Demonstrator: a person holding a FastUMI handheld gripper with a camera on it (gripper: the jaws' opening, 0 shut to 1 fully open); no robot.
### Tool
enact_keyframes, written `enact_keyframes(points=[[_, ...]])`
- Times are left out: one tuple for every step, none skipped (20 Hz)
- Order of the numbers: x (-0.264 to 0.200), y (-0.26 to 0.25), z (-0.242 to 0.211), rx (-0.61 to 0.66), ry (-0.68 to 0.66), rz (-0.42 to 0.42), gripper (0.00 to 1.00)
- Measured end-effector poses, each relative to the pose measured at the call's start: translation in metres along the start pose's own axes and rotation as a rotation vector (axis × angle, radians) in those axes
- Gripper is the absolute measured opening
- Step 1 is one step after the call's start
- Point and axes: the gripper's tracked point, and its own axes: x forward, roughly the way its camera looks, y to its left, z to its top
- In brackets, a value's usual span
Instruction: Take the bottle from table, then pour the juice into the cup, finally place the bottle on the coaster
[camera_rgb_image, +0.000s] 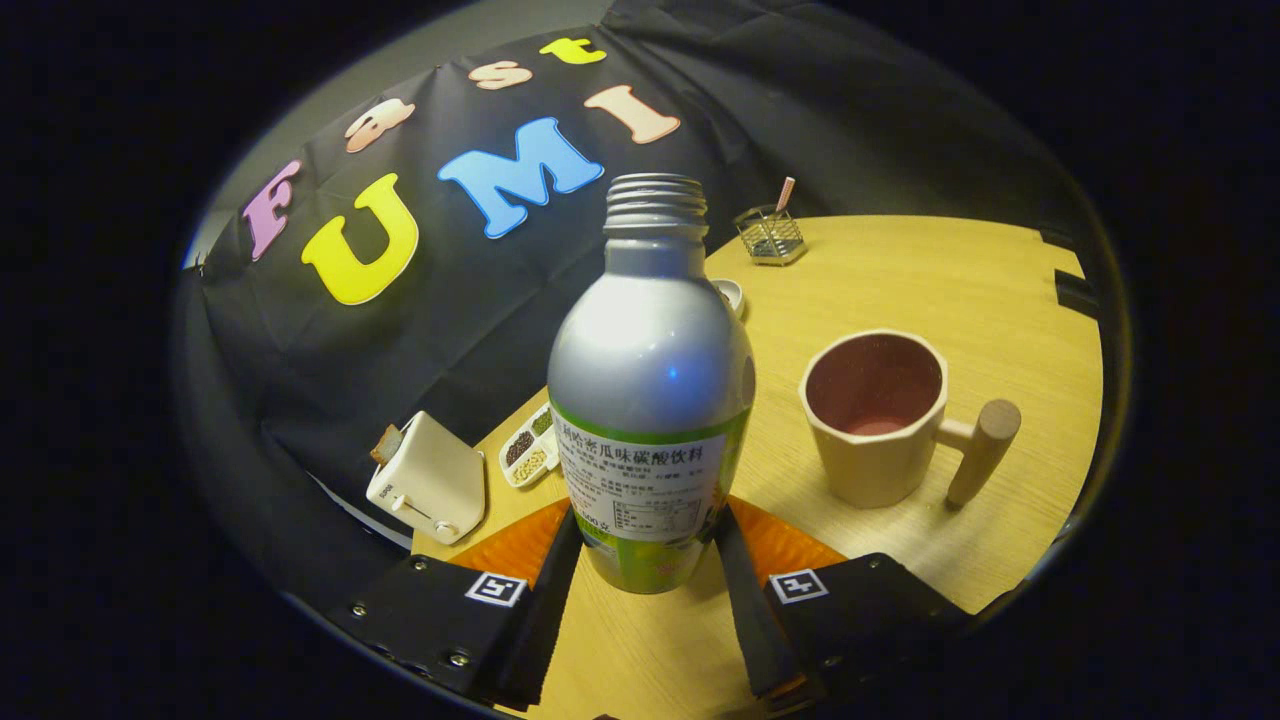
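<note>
we have the bottle (648, 400) upright between our fingers (645, 560), both pressing its lower body, uncapped neck pointing up; it seems to sit over an orange coaster (790, 545) on the table (900, 280); the cup (880, 415) stands just right, mouth open, so tilting rightward looks next

dim warm light; soft glare on the bottle (650, 350); fisheye bending at the edges
</note>
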Motion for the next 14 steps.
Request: enact_keyframes(points=[[0.003, 0.002, 0.005, -0.014, -0.017, -0.008, 0.74], [0.007, 0.002, 0.007, -0.027, -0.031, -0.014, 0.74], [0.01, 0.003, 0.009, -0.042, -0.044, -0.018, 0.74], [0.013, 0.005, 0.01, -0.061, -0.054, -0.024, 0.74], [0.017, 0.008, 0.012, -0.089, -0.066, -0.026, 0.74], [0.022, 0.009, 0.012, -0.126, -0.073, -0.032, 0.74], [0.027, 0.011, 0.013, -0.167, -0.073, -0.041, 0.74], [0.03, 0.011, 0.011, -0.206, -0.071, -0.041, 0.74], [0.035, 0.013, 0.01, -0.241, -0.07, -0.039, 0.74], [0.04, 0.015, 0.009, -0.272, -0.066, -0.039, 0.74], [0.046, 0.017, 0.009, -0.3, -0.063, -0.039, 0.74], [0.052, 0.019, 0.007, -0.328, -0.063, -0.037, 0.74], [0.058, 0.019, 0.006, -0.353, -0.059, -0.04, 0.74], [0.063, 0.018, 0.003, -0.373, -0.052, -0.046, 0.74]])
